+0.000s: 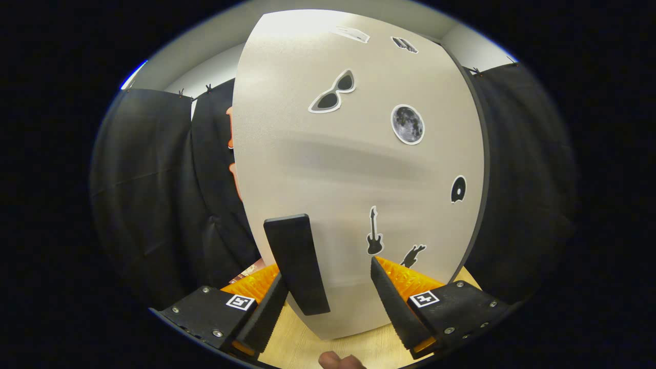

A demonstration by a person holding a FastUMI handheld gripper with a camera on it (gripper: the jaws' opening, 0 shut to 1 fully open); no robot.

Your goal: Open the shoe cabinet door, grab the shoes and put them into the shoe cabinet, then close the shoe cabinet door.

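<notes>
Seen close up along the tongs (328, 307): one shoe cabinet door (353, 169), pale and speckled, standing upright on a light wooden desk (302, 343) and taking up most of the room ahead. Counted on the door: one dark handle (296, 264), a long upright bar set low near the door's left edge, and seven stickers, namely one pair of sunglasses (333, 92), one moon (408, 124), one small black disc (458, 189), one guitar (374, 231), one dark figure (413, 254) just right of the guitar, and two more near the top edge too blurred to name. Tongs spread wide with nothing gripped, two fingers in all: left finger (269, 315) just left of the handle's lower end, whether touching it cannot be told, right finger (397, 307) well apart to the right in front of the door's bare lower face. Handle between the two fingers, nearer the left one. Door's right edge trimmed with a thin dark band (482, 169). Black booth cloth (148, 195) hanging on both sides, with open room left of the door's left edge and a narrower strip to its right. A fingertip of a person's hand (341, 361) showing low between the fingers, over the desk. Shoes unseen from here
</notes>
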